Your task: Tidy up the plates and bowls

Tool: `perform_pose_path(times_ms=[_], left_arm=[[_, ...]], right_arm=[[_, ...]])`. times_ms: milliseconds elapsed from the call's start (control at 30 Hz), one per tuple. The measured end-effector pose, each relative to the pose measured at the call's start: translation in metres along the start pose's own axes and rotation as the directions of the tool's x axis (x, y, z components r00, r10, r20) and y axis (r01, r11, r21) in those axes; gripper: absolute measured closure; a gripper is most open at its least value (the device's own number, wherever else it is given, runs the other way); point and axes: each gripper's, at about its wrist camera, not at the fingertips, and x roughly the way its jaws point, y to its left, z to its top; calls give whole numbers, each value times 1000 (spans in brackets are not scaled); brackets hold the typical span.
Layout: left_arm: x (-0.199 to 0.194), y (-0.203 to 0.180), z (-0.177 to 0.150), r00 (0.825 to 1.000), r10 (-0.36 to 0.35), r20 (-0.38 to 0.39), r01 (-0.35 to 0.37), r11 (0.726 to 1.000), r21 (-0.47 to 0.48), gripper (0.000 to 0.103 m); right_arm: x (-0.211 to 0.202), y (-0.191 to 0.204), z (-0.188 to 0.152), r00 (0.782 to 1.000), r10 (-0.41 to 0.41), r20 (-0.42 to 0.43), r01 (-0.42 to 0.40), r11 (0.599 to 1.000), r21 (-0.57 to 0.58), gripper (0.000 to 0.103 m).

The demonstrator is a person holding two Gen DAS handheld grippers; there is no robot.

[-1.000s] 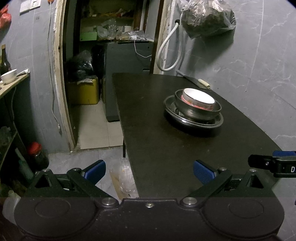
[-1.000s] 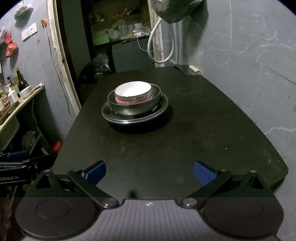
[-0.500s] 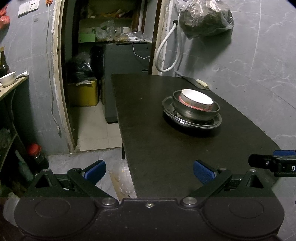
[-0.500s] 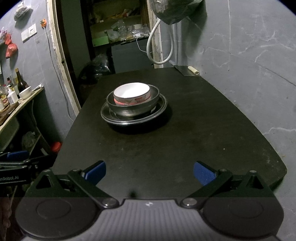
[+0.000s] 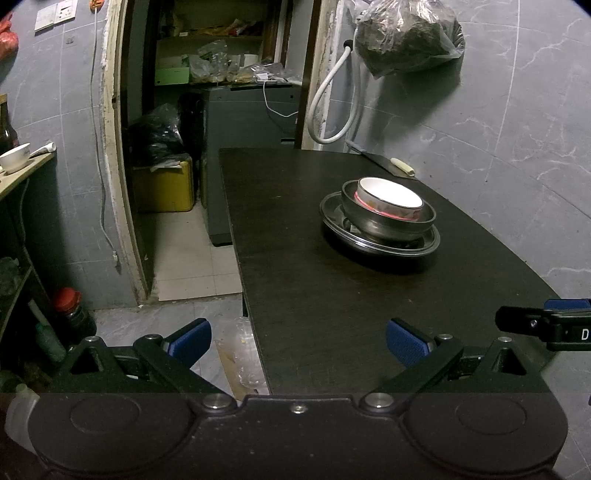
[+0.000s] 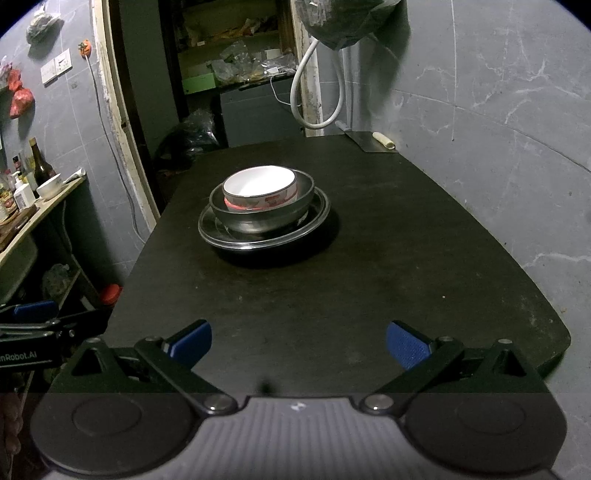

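Observation:
A white bowl with a red band (image 5: 389, 197) (image 6: 260, 188) sits inside a steel bowl (image 5: 384, 223) (image 6: 258, 218), which rests on a steel plate (image 5: 380, 245) (image 6: 317, 216) in the middle of the black table (image 5: 325, 288) (image 6: 369, 266). My left gripper (image 5: 298, 338) hangs open over the table's near left corner, well short of the stack. My right gripper (image 6: 299, 341) is open above the near edge, empty, facing the stack. The right gripper's tip (image 5: 546, 325) shows at the right edge of the left wrist view, and the left gripper (image 6: 33, 325) at the left of the right wrist view.
A cleaver with a pale handle (image 5: 391, 166) (image 6: 373, 142) lies at the table's far right corner by the grey wall. A white hose (image 5: 332, 110) and a hanging bag (image 5: 406, 33) are above it. A side shelf with a small bowl (image 6: 50, 186) and bottles stands left; a doorway lies beyond.
Both grippers have drawn back slightly from the stack, which looks a little farther away. The stack itself has not moved, and both grippers stay open.

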Motion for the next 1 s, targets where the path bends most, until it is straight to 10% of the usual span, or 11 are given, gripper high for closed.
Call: perform_pose_path(times_ms=[1000], left_arm=[[-1,-4,1,1000,-3,4,3,1000,7,2]], right_arm=[[-2,-5,1,1000,-4,7,4,1000,6,0]])
